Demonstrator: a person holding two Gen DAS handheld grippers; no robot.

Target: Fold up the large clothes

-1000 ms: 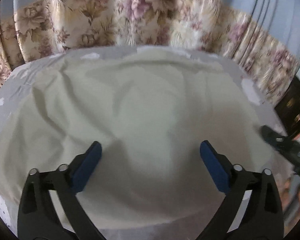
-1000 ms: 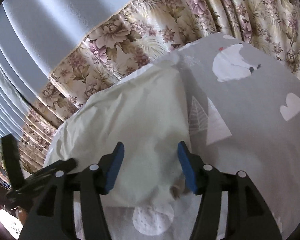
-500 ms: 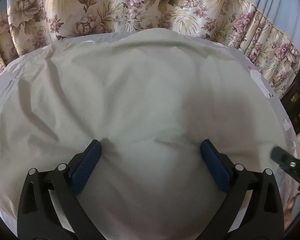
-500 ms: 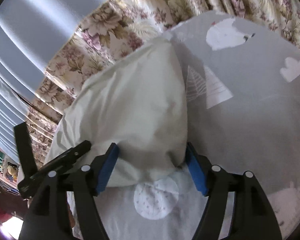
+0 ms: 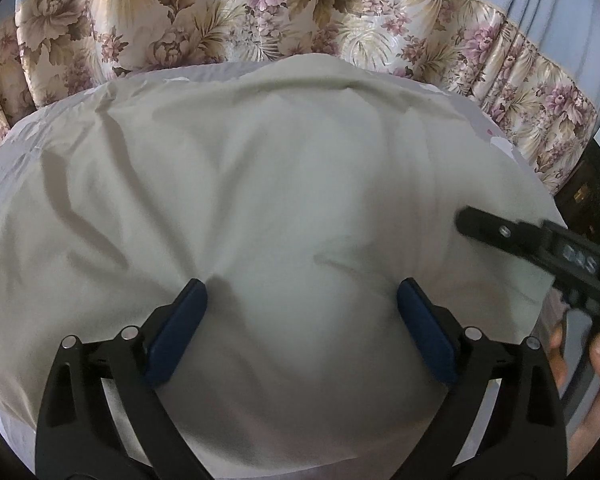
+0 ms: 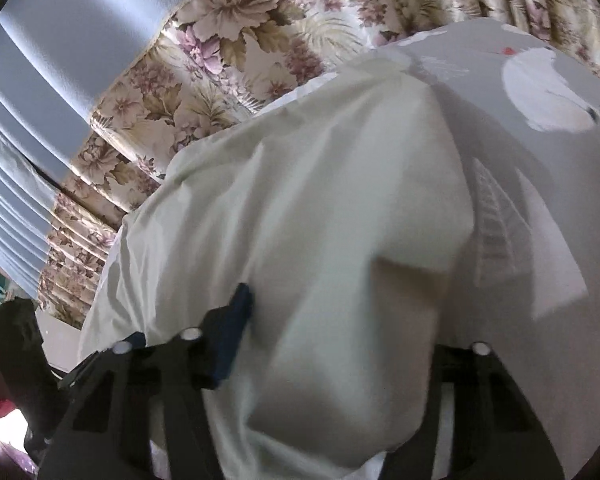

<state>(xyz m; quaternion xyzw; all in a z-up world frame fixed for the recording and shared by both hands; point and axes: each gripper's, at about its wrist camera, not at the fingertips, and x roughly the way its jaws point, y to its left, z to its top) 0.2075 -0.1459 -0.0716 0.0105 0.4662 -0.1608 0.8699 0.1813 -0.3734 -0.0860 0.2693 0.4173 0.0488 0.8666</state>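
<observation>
A large cream garment (image 5: 284, 184) lies spread on a grey printed bed sheet (image 6: 540, 184). My left gripper (image 5: 300, 300) stands open just over the cloth's near part, its blue pads wide apart and the fabric flat between them. My right gripper (image 6: 340, 308) is at the garment's right edge. Its jaws are closing on a bunched fold of the garment (image 6: 340, 240). The left blue pad (image 6: 236, 320) presses against the fold, and cloth drapes over the right finger and hides it. In the left wrist view one black finger (image 5: 496, 232) of the right gripper reaches onto the cloth's edge.
A floral curtain (image 5: 300, 20) hangs behind the bed, with blue wall above. A person's hand (image 5: 580, 356) holds the right gripper at the bed's right side. Dark furniture (image 5: 596, 184) stands beyond it. White animal prints (image 6: 548, 84) mark the sheet right of the garment.
The right gripper pushed forward onto the garment's corner and its jaws narrowed; cloth now bulges between them and covers the right finger. In the left view its finger moved further onto the cloth.
</observation>
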